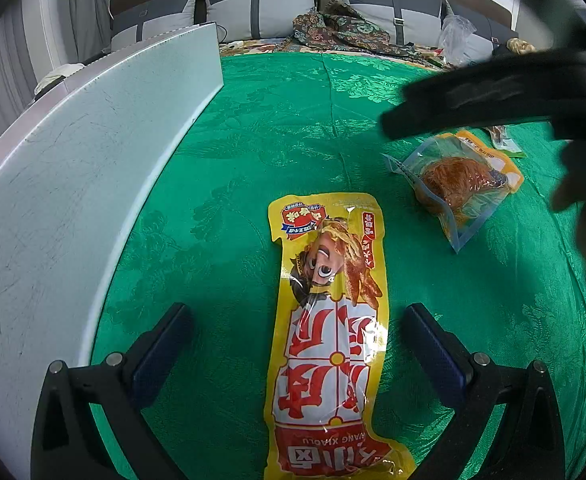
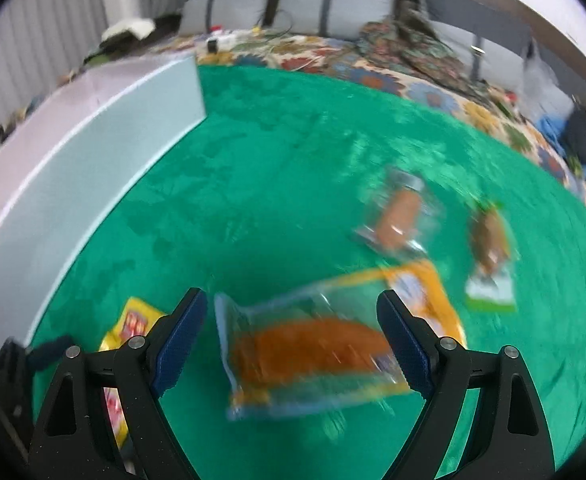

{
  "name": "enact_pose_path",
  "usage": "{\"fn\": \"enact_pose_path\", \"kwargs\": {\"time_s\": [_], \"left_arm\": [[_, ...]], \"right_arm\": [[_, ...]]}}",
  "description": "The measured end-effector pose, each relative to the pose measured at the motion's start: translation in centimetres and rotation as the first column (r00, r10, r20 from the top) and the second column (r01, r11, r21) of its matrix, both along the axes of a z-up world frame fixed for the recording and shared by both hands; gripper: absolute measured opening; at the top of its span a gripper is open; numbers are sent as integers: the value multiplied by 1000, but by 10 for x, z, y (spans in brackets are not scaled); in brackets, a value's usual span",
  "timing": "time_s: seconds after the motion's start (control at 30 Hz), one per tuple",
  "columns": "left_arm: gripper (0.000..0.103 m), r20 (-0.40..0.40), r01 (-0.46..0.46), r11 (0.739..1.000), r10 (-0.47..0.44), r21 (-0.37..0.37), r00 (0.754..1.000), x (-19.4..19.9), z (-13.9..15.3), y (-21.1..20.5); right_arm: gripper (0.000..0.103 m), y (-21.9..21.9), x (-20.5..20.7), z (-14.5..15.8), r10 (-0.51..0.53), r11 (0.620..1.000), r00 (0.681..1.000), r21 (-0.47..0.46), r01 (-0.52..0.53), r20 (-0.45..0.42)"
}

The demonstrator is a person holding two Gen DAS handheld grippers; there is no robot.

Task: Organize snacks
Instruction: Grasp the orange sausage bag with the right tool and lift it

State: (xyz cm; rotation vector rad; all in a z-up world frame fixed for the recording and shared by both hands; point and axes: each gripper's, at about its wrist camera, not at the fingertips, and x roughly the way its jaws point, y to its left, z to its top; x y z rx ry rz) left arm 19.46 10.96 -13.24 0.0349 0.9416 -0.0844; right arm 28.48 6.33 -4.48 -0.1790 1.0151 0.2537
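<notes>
A long yellow snack packet [image 1: 329, 332] with red characters lies flat on the green cloth, between the fingers of my open left gripper [image 1: 299, 328], which hovers over its near half. A clear-and-orange packet of brown snack [image 1: 459, 184] lies to its right; the right gripper's dark body [image 1: 493, 92] hangs above it. In the right wrist view, blurred by motion, that orange packet [image 2: 313, 352] lies between the fingers of my open right gripper [image 2: 293, 320]. The yellow packet [image 2: 133, 324] shows at lower left.
A pale box wall [image 1: 93, 152] runs along the left of the cloth, also in the right wrist view [image 2: 93, 152]. Two more small packets, one clear [image 2: 401, 216] and one green-edged [image 2: 491, 248], lie further right. Cushions [image 1: 261, 4] and patterned fabric [image 1: 345, 28] lie behind.
</notes>
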Motion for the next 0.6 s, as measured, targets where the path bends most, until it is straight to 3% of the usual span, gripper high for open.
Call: {"fn": "enact_pose_path", "kwargs": {"time_s": [0.23,0.47,0.6], "left_arm": [[103,0,0,1000,0,0,1000,0,0,0],[103,0,0,1000,0,1,1000,0,0,0],[103,0,0,1000,0,1,1000,-1,0,0]], "right_arm": [[86,-5,10,-37,35,997,997,-62,-39,-70],[86,-35,-38,-35,202,977,979,-58,-204,-38],[85,-69,-77,-33,330,941,944,-78,-330,-8]]}}
